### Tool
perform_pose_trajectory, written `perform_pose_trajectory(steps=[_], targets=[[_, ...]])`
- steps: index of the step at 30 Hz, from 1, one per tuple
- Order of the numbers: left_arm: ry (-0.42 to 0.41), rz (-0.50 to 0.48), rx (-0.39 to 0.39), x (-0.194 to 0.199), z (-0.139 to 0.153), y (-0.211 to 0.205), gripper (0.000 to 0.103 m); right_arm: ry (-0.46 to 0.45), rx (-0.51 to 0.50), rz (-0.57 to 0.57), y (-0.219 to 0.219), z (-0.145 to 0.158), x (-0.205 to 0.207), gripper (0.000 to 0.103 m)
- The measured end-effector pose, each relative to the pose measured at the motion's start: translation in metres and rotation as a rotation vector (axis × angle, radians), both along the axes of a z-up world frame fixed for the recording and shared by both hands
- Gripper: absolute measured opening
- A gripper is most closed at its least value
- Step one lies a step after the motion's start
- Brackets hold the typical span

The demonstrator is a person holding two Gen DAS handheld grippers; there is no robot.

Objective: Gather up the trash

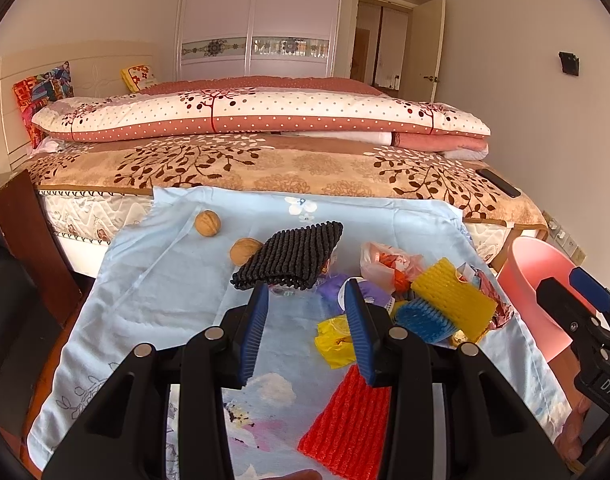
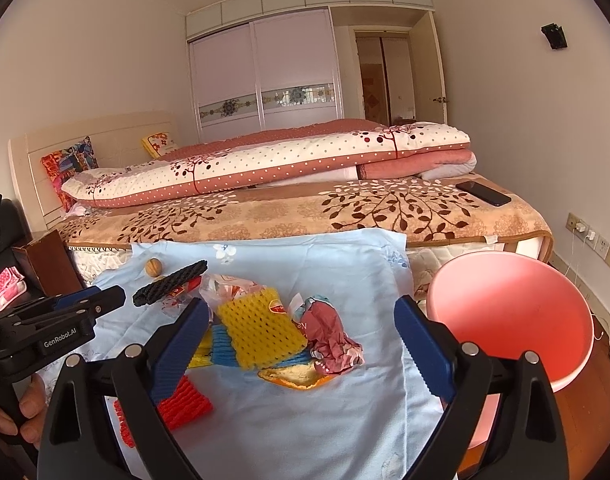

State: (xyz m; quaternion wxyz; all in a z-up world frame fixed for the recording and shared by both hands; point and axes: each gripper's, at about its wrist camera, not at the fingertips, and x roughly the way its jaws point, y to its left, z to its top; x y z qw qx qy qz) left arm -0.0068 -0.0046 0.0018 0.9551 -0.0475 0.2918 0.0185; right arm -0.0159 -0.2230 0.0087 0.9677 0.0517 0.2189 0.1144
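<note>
Trash lies heaped on a light blue cloth [image 1: 165, 280]. The heap holds a black foam net [image 1: 293, 256], a yellow foam net [image 1: 451, 296], a blue foam piece [image 1: 423, 318], a red foam net [image 1: 349, 420], a yellow wrapper [image 1: 335, 338] and a plastic bag [image 1: 385, 264]. My left gripper [image 1: 306, 292] is open just short of the black net, nothing between its pads. My right gripper [image 2: 303, 308] stands wide open above the yellow foam net [image 2: 261, 332], a crumpled red wrapper [image 2: 333, 340] and an orange peel [image 2: 297, 378]. It touches none of them.
A pink basin [image 2: 513, 312] stands right of the cloth, beside my right gripper. Two walnuts [image 1: 207, 223] [image 1: 245, 251] lie at the cloth's far left. Behind is a bed [image 2: 345, 208] with folded quilts and a phone [image 2: 483, 193]. A dark wooden cabinet [image 1: 25, 232] stands at the left.
</note>
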Motion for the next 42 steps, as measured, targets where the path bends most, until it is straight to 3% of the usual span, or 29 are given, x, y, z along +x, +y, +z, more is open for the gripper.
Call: perform_pose_trajectory(steps=[15,25,33,42], targets=[[0.09,-0.009,-0.071,0.013,-0.018,0.011,0.04,0.092,0.017,-0.001,-0.007,-0.014,0.015,0.092],[0.088,-0.043,-0.099,0.024,-0.016,0.016,0.04,0.11,0.002,0.058,0.002,-0.021,0.019,0.081],[0.052,-0.086,0.023,0.05,-0.004,0.006,0.04,0.121,0.012,0.079,0.003,-0.021,0.023,0.081],[0.152,-0.105,0.023,0.076,-0.027,0.013,0.038,0.159,0.038,0.13,0.007,-0.024,0.03,0.076]])
